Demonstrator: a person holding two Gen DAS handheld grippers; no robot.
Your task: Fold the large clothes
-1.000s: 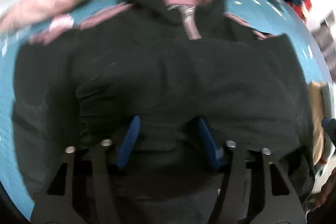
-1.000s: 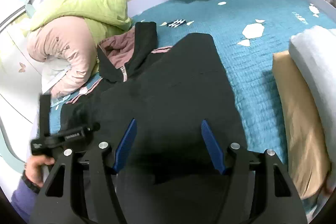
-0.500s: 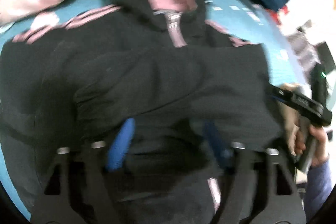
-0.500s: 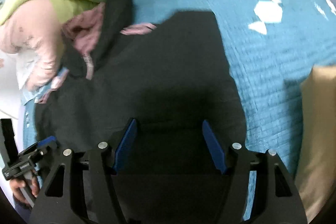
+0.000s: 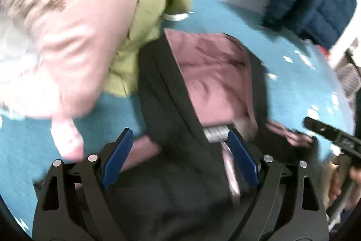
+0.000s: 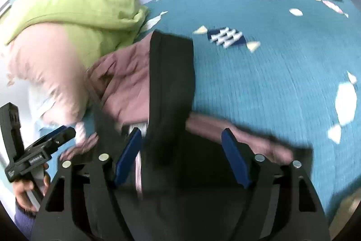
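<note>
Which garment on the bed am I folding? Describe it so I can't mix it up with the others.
On the teal bedspread, look just in front of the lime-green and pale pink bedding piled at the head. The black hooded jacket lies there, hood towards that pile. Only it is black outside with a dusty pink lining and a zip.
</note>
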